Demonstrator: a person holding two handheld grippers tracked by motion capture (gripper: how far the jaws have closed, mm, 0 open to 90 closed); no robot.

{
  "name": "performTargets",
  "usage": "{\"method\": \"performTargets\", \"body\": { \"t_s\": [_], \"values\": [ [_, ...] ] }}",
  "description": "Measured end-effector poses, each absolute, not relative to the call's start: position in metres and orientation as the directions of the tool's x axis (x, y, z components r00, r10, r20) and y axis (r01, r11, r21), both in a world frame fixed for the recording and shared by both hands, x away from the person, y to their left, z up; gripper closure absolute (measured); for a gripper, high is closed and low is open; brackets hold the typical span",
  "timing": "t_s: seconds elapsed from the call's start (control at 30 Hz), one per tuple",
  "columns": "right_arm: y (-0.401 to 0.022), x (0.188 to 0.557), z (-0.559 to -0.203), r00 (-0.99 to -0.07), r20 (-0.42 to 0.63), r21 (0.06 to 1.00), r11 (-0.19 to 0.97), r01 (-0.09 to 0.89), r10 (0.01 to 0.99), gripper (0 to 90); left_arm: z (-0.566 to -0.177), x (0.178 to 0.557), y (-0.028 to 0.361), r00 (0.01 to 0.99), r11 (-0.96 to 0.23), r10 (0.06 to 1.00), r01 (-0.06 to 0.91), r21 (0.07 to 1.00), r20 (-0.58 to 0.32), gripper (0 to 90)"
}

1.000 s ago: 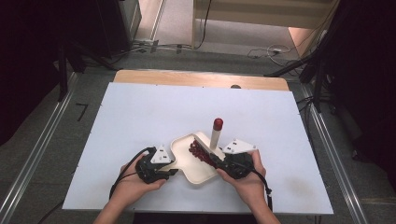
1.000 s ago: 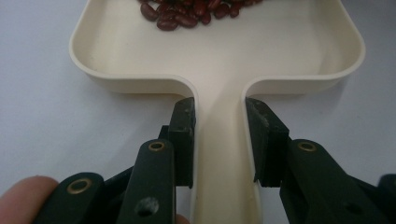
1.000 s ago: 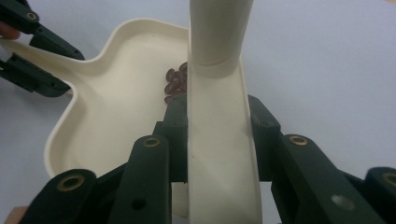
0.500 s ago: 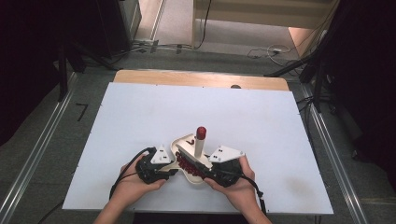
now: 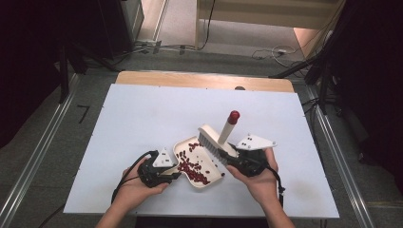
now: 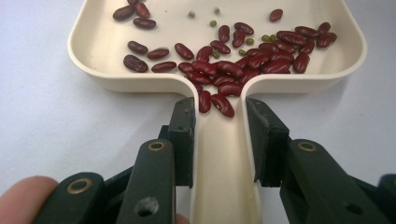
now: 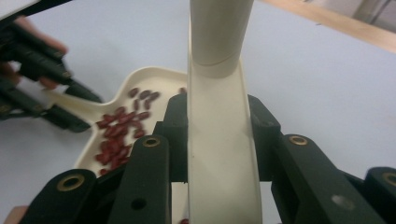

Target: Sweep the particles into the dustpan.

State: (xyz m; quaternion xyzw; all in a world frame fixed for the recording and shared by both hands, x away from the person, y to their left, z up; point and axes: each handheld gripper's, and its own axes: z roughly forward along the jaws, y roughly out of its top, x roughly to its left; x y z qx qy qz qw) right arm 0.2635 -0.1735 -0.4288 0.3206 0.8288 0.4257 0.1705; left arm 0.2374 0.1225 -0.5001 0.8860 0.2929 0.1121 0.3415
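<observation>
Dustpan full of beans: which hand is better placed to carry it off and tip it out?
Left. The left gripper is already shut on the dustpan handle, with the beans piled near it. The right gripper is shut on the brush, so it probably only needs to lift clear.

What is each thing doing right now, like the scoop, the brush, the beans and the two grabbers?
Dustpan: flat on the table, handle gripped, beans inside.
Brush: held tilted, bristles at the dustpan's far edge.
Red beans: piled in the dustpan near its handle.
Small green beans: a few loose in the dustpan.
Left gripper: fingers shut on the dustpan handle.
Right gripper: fingers shut on the brush handle.
</observation>
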Motion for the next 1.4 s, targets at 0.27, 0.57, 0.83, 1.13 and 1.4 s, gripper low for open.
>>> {"method": "performTargets", "body": {
  "t_s": [0.27, 0.57, 0.83, 1.13, 1.4],
  "values": [
    [-0.182, 0.300, -0.441, -0.672, -0.051, 0.788, 0.444, 0.427, 0.738, 65.4, -0.500, 0.238, 0.124, 0.803, -0.593, 0.595, 0.447, 0.670, -0.009, 66.4],
    [-0.158, 0.314, -0.456, -0.683, -0.069, 0.758, 0.483, 0.438, 0.727, 65.3, -0.498, 0.239, 0.129, 0.801, -0.588, 0.598, 0.458, 0.667, -0.023, 66.4],
    [-0.134, 0.300, -0.459, -0.741, -0.065, 0.740, 0.530, 0.414, 0.669, 65.3, -0.498, 0.239, 0.130, 0.802, -0.588, 0.597, 0.460, 0.666, -0.026, 66.4],
    [-0.122, 0.281, -0.454, -0.805, -0.031, 0.738, 0.556, 0.381, 0.592, 65.3, -0.498, 0.239, 0.130, 0.803, -0.593, 0.596, 0.457, 0.663, -0.020, 66.4],
    [-0.135, 0.268, -0.442, -0.829, -0.003, 0.775, 0.526, 0.351, 0.559, 65.3, -0.499, 0.238, 0.131, 0.805, -0.596, 0.593, 0.452, 0.664, -0.015, 66.4]
  ]
}}
